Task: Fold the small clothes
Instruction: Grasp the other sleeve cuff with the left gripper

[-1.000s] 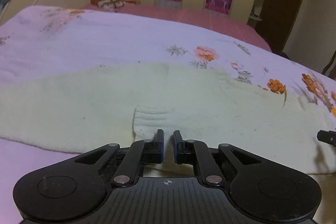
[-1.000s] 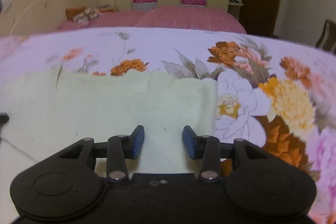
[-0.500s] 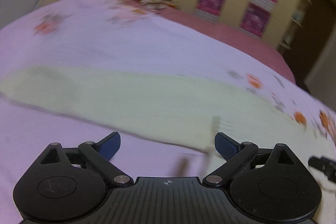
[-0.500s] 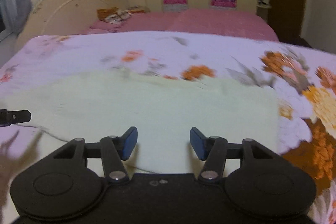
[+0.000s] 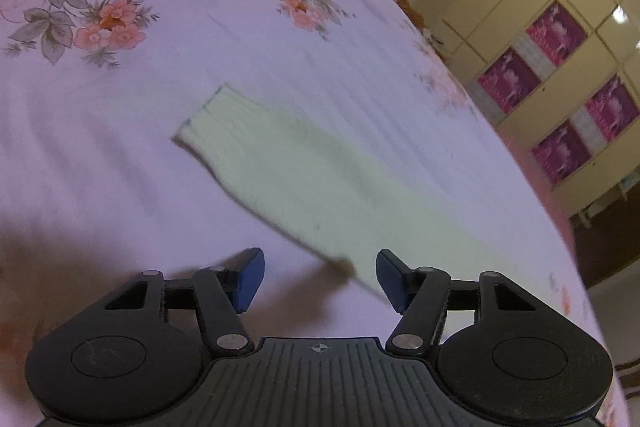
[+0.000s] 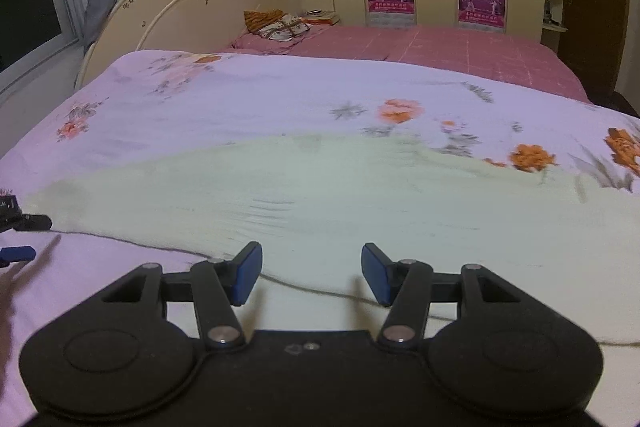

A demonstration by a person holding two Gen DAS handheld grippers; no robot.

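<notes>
1. A cream knit sweater (image 6: 340,195) is laid flat on the bed (image 6: 248,99), over the lilac floral sheet. It is spread out rather than bunched — judged to be so that edges and sleeves can be reached and turned over cleanly.
2. In the left wrist view one sleeve (image 5: 304,171) is seen stretched out away from the body of the garment. Its ribbed cuff (image 5: 212,123) points to the far upper left; the long axis runs diagonally from that cuff down to the lower right, where it passes near the right-hand finger of the tool.
3. Left tool (image 5: 320,277): jaws wide apart, nothing held. It is held low over the sheet, just off the near edge of the sleeve — judged to be lined up on the sleeve for the next pickup.
4. Right tool (image 6: 312,273): jaws likewise wide, nothing between them. It is held over the near hem of the sweater body, whose long axis lies left to right across this view.
5. Some motion blur is noted on the sleeve in the left wrist view; contact with the cloth cannot be confirmed for either tool.
6. Judgement: the sleeve fold is not yet made.
</notes>
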